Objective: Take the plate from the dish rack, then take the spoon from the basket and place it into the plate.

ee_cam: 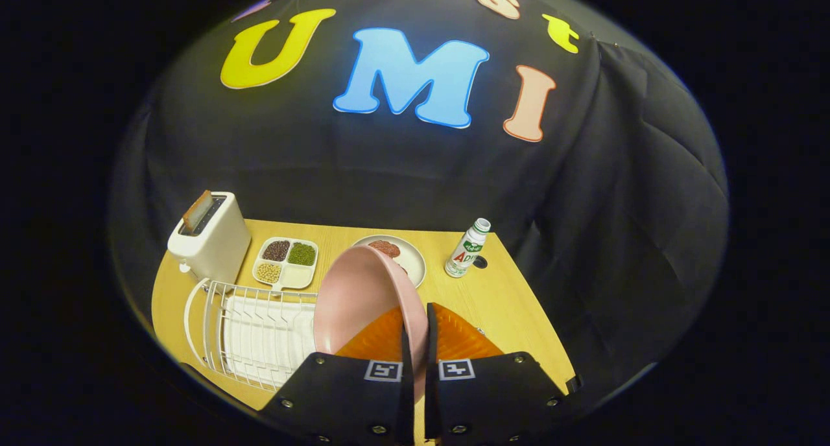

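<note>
1. The gripper (415,349) has its fingers drawn close together on the rim of the pink plate (360,297), one on each side of the edge, so the plate is held between them.
2. The plate stands on edge and tilted, its hollow face turned left toward the white wire dish rack (249,332). It appears lifted clear of the rack, which sits on the near left of the wooden table (506,297); whether any part of it touches the wires I cannot tell.
3. By my judgement the first step, taking the plate out, is nearly or fully done. Setting it down, fetching the spoon and laying it in the plate are all left.
4. The orange basket (454,339) lies just ahead of the fingers and partly behind the plate. No spoon can be made out in it from here.
5. Farther off, from left to right: a white toaster (211,238) with a slice of bread (196,210) in its slot, a divided tray of beans and grains (286,263), a pale plate of food (405,255) half hidden behind the pink one, and a small white bottle (467,248).
6. Bare table shows to the right of the basket, a likely place to set the plate. The basket and the food plate stand closest and could be bumped.
</note>
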